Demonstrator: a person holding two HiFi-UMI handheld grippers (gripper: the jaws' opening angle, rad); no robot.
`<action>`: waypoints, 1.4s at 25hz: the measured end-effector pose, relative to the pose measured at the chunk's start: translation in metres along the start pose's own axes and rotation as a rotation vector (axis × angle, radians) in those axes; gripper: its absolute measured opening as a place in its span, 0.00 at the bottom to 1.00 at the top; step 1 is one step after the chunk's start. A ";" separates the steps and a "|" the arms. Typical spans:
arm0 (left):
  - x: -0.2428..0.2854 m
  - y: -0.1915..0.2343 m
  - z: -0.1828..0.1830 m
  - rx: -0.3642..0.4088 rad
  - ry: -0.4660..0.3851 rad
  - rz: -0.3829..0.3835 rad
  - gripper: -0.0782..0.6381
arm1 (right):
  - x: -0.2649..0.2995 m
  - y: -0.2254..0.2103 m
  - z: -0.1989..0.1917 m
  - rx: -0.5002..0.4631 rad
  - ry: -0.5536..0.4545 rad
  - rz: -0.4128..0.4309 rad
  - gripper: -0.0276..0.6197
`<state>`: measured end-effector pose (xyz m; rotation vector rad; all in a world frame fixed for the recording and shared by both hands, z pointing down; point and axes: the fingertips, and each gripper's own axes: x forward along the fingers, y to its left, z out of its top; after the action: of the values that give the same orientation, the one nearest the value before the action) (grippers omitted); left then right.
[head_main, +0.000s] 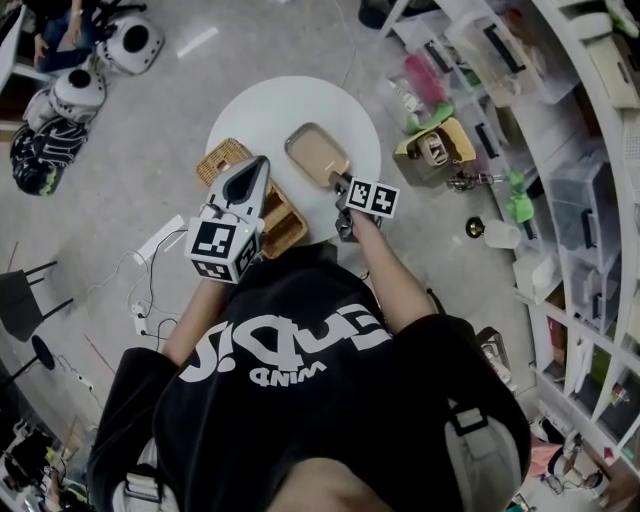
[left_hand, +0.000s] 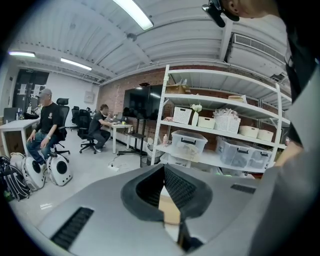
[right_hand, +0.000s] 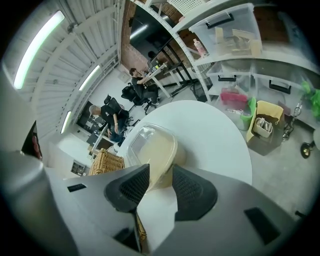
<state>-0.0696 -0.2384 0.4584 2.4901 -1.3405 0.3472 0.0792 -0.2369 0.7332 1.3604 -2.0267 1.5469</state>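
The left gripper (head_main: 258, 162) hovers over the near left part of the round white counter (head_main: 270, 110), above the brown woven wicker basket (head_main: 283, 226). Its jaws are closed to a point and grip nothing. Over the counter's near middle, the right gripper (right_hand: 160, 172) has its jaws partly apart. The near end of the beige, clear-lidded plastic container (right_hand: 152, 150) fills the gap between them; whether they press it is unclear. The container lies flat at the counter's centre, just beside the basket.

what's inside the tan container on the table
Through the container's clear lid only pale beige shows; contents cannot be told. The right gripper's jaws cover its near end.
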 end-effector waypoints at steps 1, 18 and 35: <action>0.000 -0.001 0.000 -0.001 0.001 -0.003 0.11 | -0.001 -0.001 0.000 0.006 0.001 -0.002 0.26; -0.010 -0.008 -0.002 0.003 -0.019 -0.023 0.11 | -0.032 0.030 0.008 0.019 -0.089 0.062 0.09; -0.020 -0.020 0.009 0.002 -0.068 -0.056 0.11 | -0.135 0.134 0.089 -0.143 -0.415 0.248 0.09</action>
<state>-0.0626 -0.2159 0.4401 2.5565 -1.2934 0.2535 0.0749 -0.2435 0.5238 1.5190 -2.5839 1.2508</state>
